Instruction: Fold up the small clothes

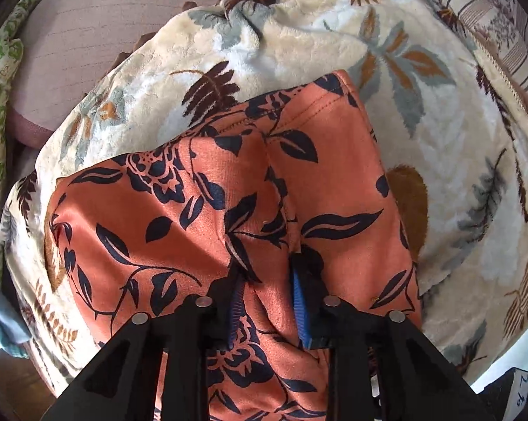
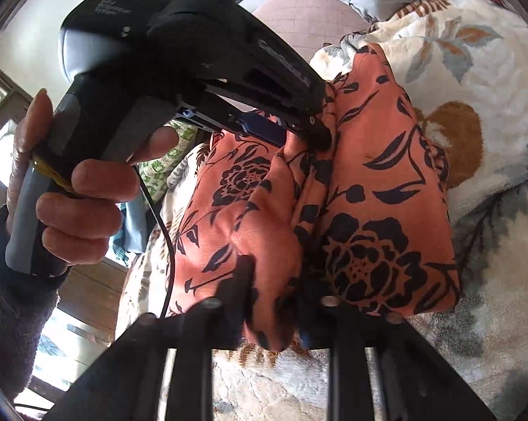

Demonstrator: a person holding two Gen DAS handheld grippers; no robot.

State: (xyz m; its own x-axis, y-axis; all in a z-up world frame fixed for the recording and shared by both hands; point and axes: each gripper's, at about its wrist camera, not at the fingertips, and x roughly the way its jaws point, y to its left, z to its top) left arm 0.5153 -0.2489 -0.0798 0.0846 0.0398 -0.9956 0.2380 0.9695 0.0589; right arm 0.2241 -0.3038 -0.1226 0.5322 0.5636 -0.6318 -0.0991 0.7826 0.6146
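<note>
Orange flowered garment (image 1: pixel 229 203) bunched on the cream leaf-print blanket (image 1: pixel 421 122). Left gripper (image 1: pixel 269 280) pointing straight down, blue pads nearly closed on a ridge of the orange cloth. Right gripper (image 2: pixel 274 280) low and blurred, nipped onto a fold at the near edge. Bare hand (image 2: pixel 71 193) wrapped round the left handle.
</note>
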